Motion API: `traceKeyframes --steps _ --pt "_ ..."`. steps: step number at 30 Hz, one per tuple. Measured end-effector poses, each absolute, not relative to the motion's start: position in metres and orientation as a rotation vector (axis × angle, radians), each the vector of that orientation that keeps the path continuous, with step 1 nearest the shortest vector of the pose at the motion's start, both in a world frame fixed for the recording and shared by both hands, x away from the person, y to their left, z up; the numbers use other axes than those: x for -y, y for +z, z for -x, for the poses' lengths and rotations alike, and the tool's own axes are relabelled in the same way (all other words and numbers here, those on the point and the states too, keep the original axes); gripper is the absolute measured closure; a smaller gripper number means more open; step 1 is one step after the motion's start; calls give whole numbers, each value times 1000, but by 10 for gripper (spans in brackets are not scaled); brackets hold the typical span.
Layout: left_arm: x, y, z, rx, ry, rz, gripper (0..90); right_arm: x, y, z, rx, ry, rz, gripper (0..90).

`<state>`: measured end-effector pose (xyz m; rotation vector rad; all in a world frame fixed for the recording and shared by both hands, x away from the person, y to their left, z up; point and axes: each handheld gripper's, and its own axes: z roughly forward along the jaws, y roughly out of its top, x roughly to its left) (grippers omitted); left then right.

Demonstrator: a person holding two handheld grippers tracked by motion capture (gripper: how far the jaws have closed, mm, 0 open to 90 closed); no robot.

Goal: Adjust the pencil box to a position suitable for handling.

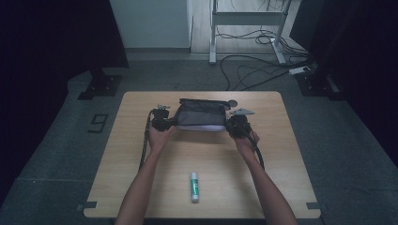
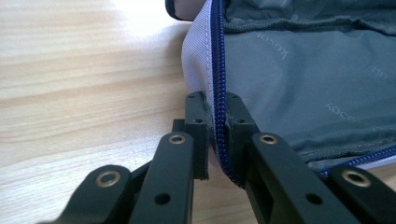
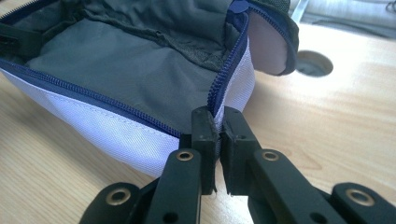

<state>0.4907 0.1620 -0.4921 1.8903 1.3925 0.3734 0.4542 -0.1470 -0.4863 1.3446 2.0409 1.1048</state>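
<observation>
In the upper middle of the high view an unzipped grey pouch (image 1: 201,115) lies on the wooden table (image 1: 281,154), with the left gripper (image 1: 165,123) at its left end and the right gripper (image 1: 233,125) at its right end. The left gripper view shows the jaws nipped narrow on the pouch's blue-zippered edge (image 2: 219,93), and the right gripper view shows the other pair pinched the same way on the zipper seam at the opposite corner (image 3: 219,100). A glue stick (image 1: 194,186) lies well apart in the lower middle of the high view, between the forearms; a round hole in the tabletop (image 3: 314,63) sits just beside the pouch's far corner, and nothing stands between grippers and pouch.
</observation>
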Motion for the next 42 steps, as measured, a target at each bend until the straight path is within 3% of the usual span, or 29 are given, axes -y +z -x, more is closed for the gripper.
traceKeyframes --steps 26,42 --pt "-182 -433 -445 -1289 423 -1876 830 141 -433 -408 -1989 1249 -1205 839" --pt "-188 -439 -426 -1257 407 -1891 829 140 -443 -392 -2005 1272 -1227 839"
